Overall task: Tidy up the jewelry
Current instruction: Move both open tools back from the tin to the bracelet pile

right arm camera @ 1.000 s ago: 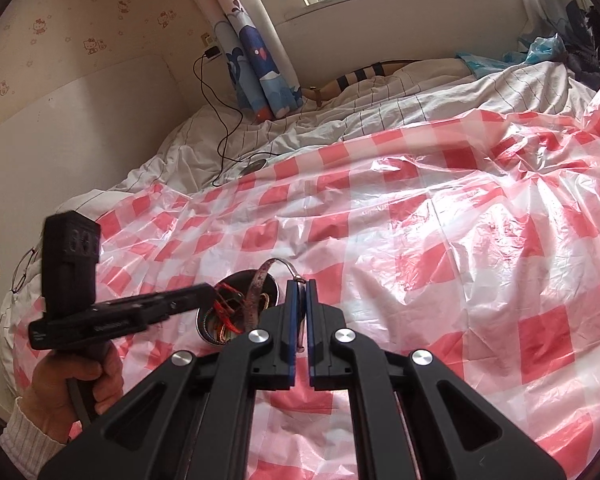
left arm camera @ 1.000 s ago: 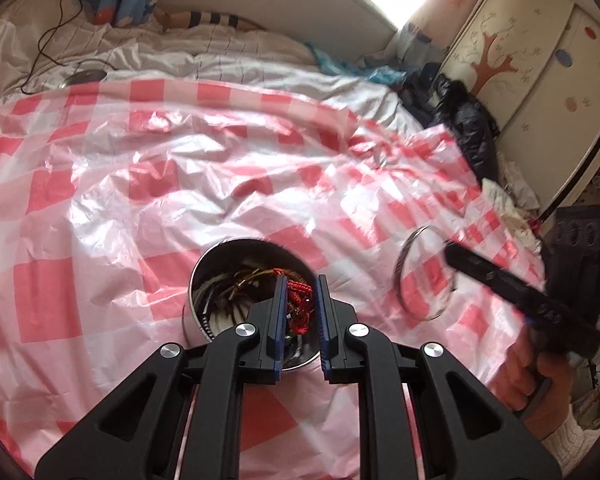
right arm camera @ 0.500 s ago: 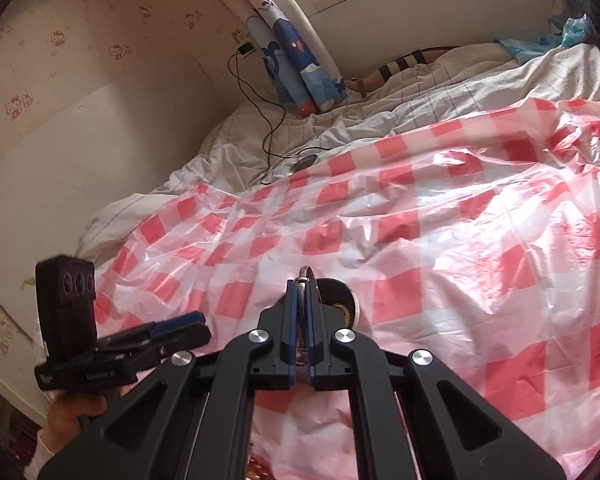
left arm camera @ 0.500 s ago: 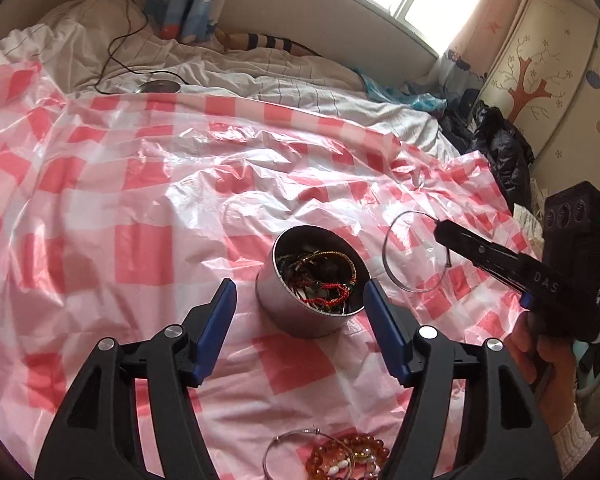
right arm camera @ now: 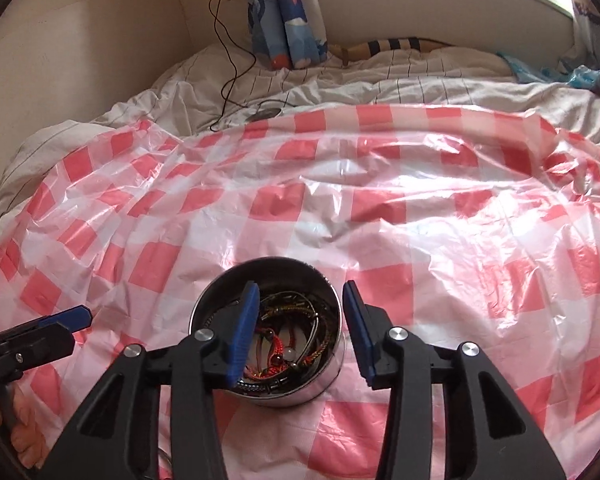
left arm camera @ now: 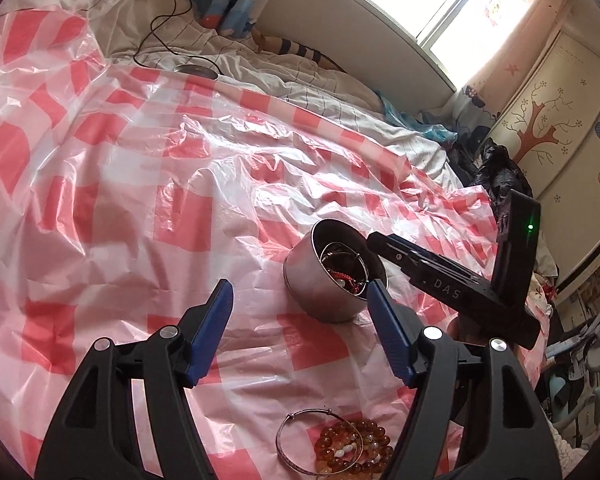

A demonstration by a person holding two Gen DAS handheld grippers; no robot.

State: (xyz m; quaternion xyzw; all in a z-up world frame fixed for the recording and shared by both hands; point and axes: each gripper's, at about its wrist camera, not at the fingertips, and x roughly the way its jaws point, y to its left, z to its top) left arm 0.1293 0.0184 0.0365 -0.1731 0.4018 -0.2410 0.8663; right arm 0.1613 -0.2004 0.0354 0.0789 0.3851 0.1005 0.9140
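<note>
Bed (right arm camera: 420, 84) under red-checked plastic sheet (right arm camera: 380, 208) by window (left arm camera: 440, 12); left claw (left arm camera: 300, 304) and right claw (right arm camera: 300, 304) both gape apart.

1 metal tin (left arm camera: 324, 288), 1 silver bangle (left arm camera: 296, 428), 1 amber bead bracelet (left arm camera: 352, 446), 2 hand-held grippers.

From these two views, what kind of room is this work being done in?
Most likely a bedroom, perhaps a child's. A bed with rumpled white bedding fills the view, a red-checked plastic sheet spread over it. A wardrobe painted with a tree stands beside it, and a cartoon-print curtain hangs by the window.
</note>
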